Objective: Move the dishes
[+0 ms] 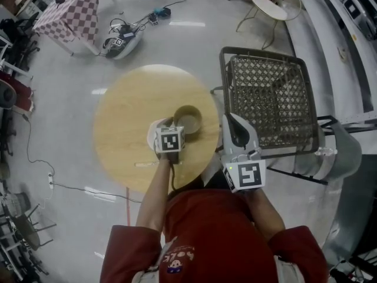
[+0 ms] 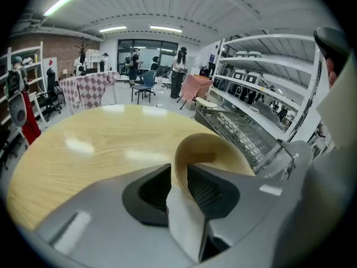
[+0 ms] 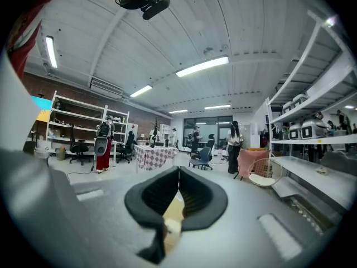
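Observation:
A tan bowl (image 1: pixel 188 119) stands on the round wooden table (image 1: pixel 121 117), right of its middle. Its near rim overlaps a white plate (image 1: pixel 153 135). My left gripper (image 1: pixel 174 126) reaches over the plate from the near side. In the left gripper view the bowl (image 2: pixel 220 149) has its rim pinched between the pads of the left gripper (image 2: pixel 179 175), which is shut on it. A white wedge, probably the plate (image 2: pixel 181 222), shows low in the gap. My right gripper (image 1: pixel 231 119) hangs off the table's right edge, over the chair. The right gripper (image 3: pixel 178 176) is shut, pads touching, holding nothing.
A metal mesh chair (image 1: pixel 271 93) stands close against the table's right side. A thin pale stick (image 1: pixel 145 164) lies on the table near the front edge. A checkered table (image 1: pixel 68 10) and cables lie on the floor farther off. Shelving (image 2: pixel 262 94) runs along the right.

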The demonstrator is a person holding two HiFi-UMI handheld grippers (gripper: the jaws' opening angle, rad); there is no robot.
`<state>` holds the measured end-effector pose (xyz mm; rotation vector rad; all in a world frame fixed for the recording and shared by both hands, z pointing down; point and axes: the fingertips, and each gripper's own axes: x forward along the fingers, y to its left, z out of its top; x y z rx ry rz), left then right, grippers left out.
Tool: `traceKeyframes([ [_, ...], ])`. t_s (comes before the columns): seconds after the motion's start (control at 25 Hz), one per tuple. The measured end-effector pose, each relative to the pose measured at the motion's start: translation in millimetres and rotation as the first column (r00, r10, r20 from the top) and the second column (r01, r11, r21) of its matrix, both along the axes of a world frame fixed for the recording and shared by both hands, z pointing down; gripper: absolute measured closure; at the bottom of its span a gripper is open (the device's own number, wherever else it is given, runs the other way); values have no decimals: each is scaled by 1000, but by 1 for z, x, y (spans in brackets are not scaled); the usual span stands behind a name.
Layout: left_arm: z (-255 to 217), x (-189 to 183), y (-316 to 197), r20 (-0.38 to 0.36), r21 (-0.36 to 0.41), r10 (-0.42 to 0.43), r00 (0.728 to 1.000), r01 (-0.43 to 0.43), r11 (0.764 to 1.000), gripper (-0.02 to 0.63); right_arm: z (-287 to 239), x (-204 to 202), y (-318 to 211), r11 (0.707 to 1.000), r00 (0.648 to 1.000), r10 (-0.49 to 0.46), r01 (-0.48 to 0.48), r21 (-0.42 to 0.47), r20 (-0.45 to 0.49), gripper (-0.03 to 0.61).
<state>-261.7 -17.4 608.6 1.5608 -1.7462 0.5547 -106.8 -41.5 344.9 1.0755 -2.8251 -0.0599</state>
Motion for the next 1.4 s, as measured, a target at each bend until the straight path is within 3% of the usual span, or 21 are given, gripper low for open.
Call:
traceKeyframes([
  [0.32,-5,-4,-3,-2,19,-44,999,44,999,575,-3,-2,0,1000,1000,1,-1,5,3,575],
  [1.04,-23,2,-7,-9,54,-67,998,67,996,589,-11,4,-5,1000,1000,2,-2,25,13,575],
  [1.4,-44,25,-22,-9,77,-41,999,42,996,589,-22,29,-16,999,998,38,-39,30,40,575],
])
